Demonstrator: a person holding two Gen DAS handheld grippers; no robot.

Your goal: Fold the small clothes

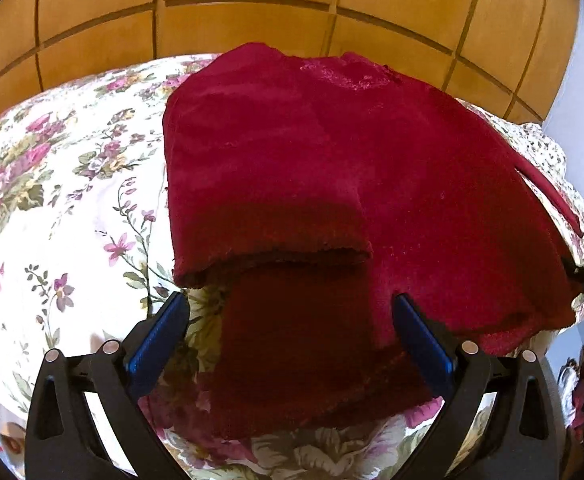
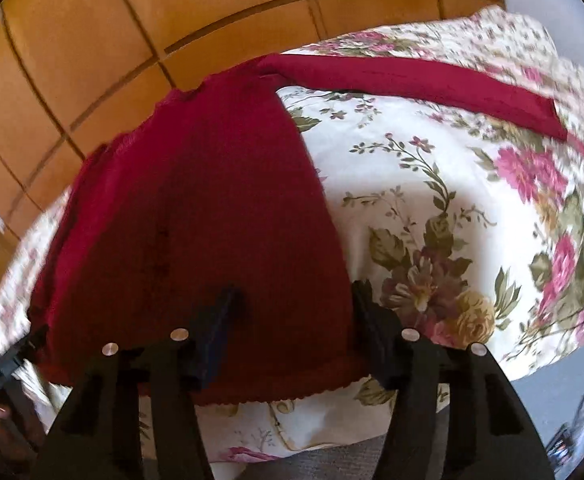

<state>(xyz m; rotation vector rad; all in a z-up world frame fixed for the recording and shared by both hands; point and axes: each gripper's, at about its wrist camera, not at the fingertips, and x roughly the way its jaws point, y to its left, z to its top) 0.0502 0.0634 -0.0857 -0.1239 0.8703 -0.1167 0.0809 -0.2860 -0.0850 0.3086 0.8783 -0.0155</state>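
we see a dark red sweater [image 1: 312, 168] lying on the floral bedspread [image 1: 71, 184], its collar end toward the wooden panelled wall [image 1: 251, 8]. one sleeve [image 1: 267, 236] is folded across the sweater's body; the other sleeve [image 2: 412, 84] stretches out flat on the bedspread, away from the body. our left gripper [image 1: 289, 308] hovers at the sweater's hem with its blue pads wide apart and nothing between them. our right gripper [image 2: 292, 300] sits over the hem's other corner (this view is blurred), jaws parted; the fabric seems to lie between them unpinched, though we cannot be sure.
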